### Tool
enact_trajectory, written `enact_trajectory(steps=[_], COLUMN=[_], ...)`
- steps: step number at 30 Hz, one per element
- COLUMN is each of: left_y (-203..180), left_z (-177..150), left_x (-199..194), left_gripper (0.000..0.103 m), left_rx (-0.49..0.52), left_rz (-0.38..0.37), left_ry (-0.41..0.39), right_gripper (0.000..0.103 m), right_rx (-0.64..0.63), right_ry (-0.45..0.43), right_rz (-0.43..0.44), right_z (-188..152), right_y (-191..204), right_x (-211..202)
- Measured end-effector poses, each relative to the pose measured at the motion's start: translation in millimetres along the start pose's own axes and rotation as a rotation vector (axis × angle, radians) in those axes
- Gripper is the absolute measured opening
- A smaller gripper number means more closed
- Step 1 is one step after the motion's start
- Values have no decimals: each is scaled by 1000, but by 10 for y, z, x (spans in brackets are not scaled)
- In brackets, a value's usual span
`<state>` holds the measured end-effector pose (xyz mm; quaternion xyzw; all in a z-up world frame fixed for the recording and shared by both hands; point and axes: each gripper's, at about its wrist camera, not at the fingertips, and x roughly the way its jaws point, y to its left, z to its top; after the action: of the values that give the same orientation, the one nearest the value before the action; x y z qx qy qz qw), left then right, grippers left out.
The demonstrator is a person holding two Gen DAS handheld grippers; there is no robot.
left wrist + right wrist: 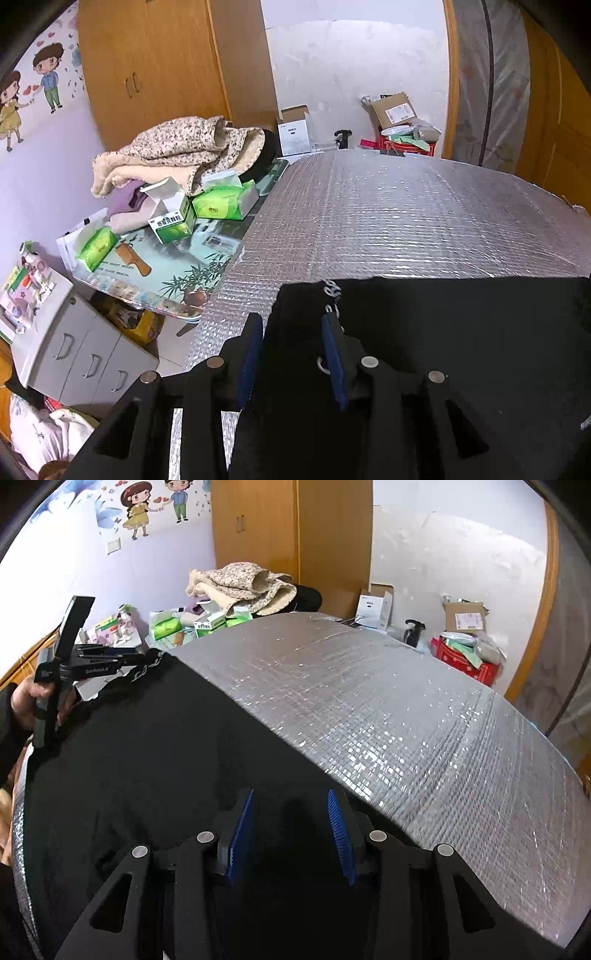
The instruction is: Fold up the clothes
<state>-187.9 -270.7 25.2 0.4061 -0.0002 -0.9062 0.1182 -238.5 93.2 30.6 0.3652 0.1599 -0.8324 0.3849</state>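
Note:
A black garment [443, 350] lies spread on the silver foil table cover [406, 221], with a white-lettered band [332, 291] at its far edge. My left gripper [291, 319] stands open at that corner; black cloth lies between its blue pads, whose inner faces show bare. In the right wrist view the garment [147, 757] covers the near left of the cover [369, 701]. My right gripper [291, 794] is open over the garment's near right edge, cloth between the pads but not pressed. The left gripper [149, 656] shows at the far-left corner, held by a person's hand [26, 701].
Left of the cover, a side table holds a speckled blanket pile [184, 147], green tissue packs [225, 201] and a small box [171, 221]. A white drawer unit [81, 350] stands below it. Cardboard boxes and a red box [406, 146] sit beyond the far edge.

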Motion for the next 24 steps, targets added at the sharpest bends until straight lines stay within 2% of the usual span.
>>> enact_trajectory(steps=[8,11,14,15,17,18,20,22,24], left_y=[52,57,-15,-48,-135,-179,-236,-242,-206], left_z=[100,140,167,166,144,135,134,152,185], left_x=[239,257,333,362,386,389,354,264,110], left_gripper=[40,40,40,38,33,24,19,6,6], left_rx=[-14,-18,17,35,88,116,150,151,123], left_rz=[-31,-41,-37,-33,-10,3,38,47,29], left_ry=[41,47,92,107,114,112,97,68,28], right_gripper=[42,45,44,42,27,6,3,3,3], right_rx=[5,-6,-4,1,13,17,11,-7,-10], right_ry=[73,76,93,101,112,113,115,105,81], right_rz=[29,43,48,42,14,19,24,7,-2], right_z=[32,32,46,50,57,63,63,65,90], right_y=[-286,-296,-314,-314,-309,-306,-271,-217,-178], right_x=[382,415,426,428,415,405,369,295,168])
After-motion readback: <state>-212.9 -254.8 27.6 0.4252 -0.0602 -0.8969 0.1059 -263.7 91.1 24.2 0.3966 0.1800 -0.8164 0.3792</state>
